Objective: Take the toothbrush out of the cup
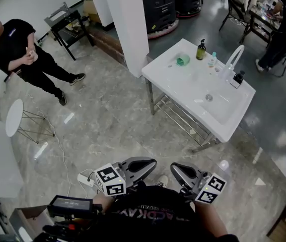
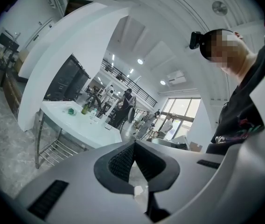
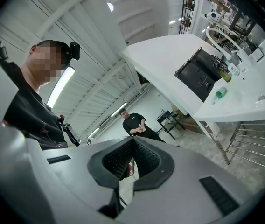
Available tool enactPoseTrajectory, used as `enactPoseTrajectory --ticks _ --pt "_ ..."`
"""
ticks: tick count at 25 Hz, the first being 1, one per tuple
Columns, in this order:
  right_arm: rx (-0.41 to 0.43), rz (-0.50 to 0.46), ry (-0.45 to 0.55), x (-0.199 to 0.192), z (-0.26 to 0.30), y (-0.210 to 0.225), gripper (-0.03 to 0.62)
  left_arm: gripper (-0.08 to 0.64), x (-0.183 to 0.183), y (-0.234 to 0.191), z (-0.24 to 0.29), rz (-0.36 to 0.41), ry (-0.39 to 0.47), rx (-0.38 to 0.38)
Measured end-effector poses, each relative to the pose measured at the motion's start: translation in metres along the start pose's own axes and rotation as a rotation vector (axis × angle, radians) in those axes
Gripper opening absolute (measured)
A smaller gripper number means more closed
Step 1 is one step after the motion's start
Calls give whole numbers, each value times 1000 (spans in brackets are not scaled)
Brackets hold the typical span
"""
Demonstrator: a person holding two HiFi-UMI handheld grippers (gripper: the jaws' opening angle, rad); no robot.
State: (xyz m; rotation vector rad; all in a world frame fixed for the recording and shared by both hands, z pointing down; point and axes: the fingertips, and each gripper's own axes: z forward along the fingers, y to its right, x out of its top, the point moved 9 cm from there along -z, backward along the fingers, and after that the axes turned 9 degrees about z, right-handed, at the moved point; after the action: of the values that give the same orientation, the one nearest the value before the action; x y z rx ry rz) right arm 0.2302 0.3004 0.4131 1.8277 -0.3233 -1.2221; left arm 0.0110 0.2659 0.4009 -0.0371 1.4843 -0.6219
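Observation:
A green cup [image 1: 183, 60] sits at the back left of a white washbasin table [image 1: 183, 84], far ahead of me. It also shows small in the left gripper view as the cup [image 2: 69, 110] and in the right gripper view as the cup [image 3: 220, 94]. The toothbrush is too small to make out. My left gripper [image 1: 151, 163] and right gripper [image 1: 174, 167] are held close to my body, well short of the table. Both are shut with nothing between their jaws, as the left gripper [image 2: 134, 144] and right gripper [image 3: 133, 140] show in their own views.
On the basin stand a dark soap bottle [image 1: 201, 49], a small clear bottle [image 1: 212, 59] and a white tap [image 1: 235, 57]. A white pillar [image 1: 128, 24] rises left of the table. A person in black [image 1: 17, 49] stands at the far left. A power strip [image 1: 85, 179] lies on the floor.

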Motion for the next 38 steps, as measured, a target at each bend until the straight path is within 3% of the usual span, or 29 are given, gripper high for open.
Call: enactPoseTrajectory --ticks 21,31,38 --pt "-78 -46 30 19 41 5 9 8 25 -47 -5 -17 1 -62" --pt "-127 -85 110 35 73 13 10 8 56 -86 -26 98 -7 -53" --pt "-165 -106 100 40 107 19 9 8 60 -118 -41 47 4 -73"
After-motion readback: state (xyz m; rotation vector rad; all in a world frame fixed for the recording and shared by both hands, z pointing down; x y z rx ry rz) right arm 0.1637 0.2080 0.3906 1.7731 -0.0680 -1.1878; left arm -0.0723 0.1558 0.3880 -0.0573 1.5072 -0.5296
